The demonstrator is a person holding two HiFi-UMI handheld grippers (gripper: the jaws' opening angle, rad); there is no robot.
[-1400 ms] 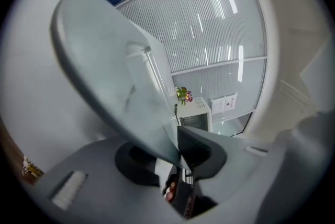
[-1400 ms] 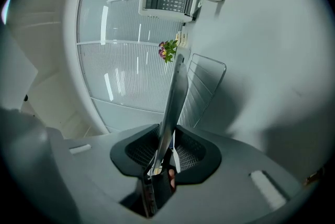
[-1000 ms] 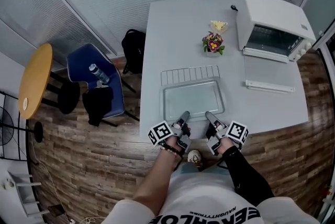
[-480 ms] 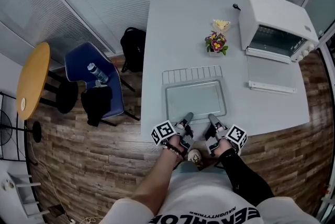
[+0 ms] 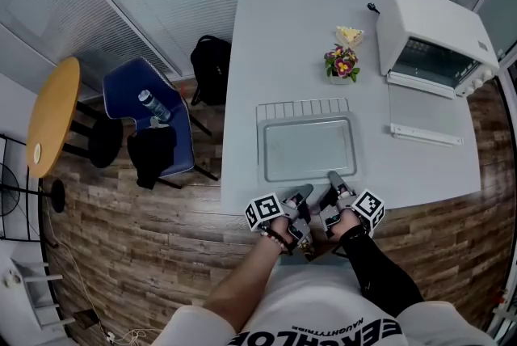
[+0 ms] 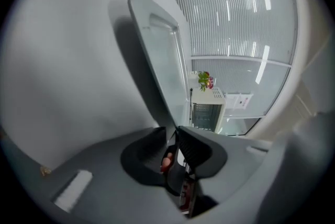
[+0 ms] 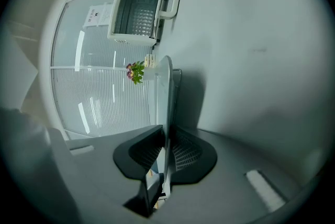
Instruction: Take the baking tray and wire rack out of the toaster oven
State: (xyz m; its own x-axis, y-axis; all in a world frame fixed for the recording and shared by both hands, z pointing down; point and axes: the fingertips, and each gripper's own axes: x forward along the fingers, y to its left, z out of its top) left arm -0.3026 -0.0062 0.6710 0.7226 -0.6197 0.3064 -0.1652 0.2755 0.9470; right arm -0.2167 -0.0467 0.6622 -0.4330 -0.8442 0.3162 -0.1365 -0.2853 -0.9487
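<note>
The baking tray (image 5: pixel 307 149) lies flat on the white table (image 5: pixel 250 53), with the wire rack (image 5: pixel 303 107) showing behind its far edge. The toaster oven (image 5: pixel 432 25) stands at the back right with its door (image 5: pixel 424 111) folded down. My right gripper (image 5: pixel 333 179) has the tray's near rim (image 7: pixel 165 92) between its pads, and its jaws are closing. My left gripper (image 5: pixel 305 191) sits just off the tray's near edge, close to the table's front. Its jaws (image 6: pixel 175 134) are closing to a narrow slit, and the tray's rim (image 6: pixel 162 45) reaches only up to their tips.
A small pot of flowers (image 5: pixel 342 61) and a yellow object (image 5: pixel 350 35) stand left of the oven. Left of the table are a blue chair (image 5: pixel 149 122) with a bottle and dark clothing, a black bag (image 5: pixel 212 65) and a round wooden table (image 5: pixel 52 118).
My left gripper has drawn back from the tray's near rim toward the table's front edge. My right gripper has stayed at the rim. The tray and rack have not shifted.
</note>
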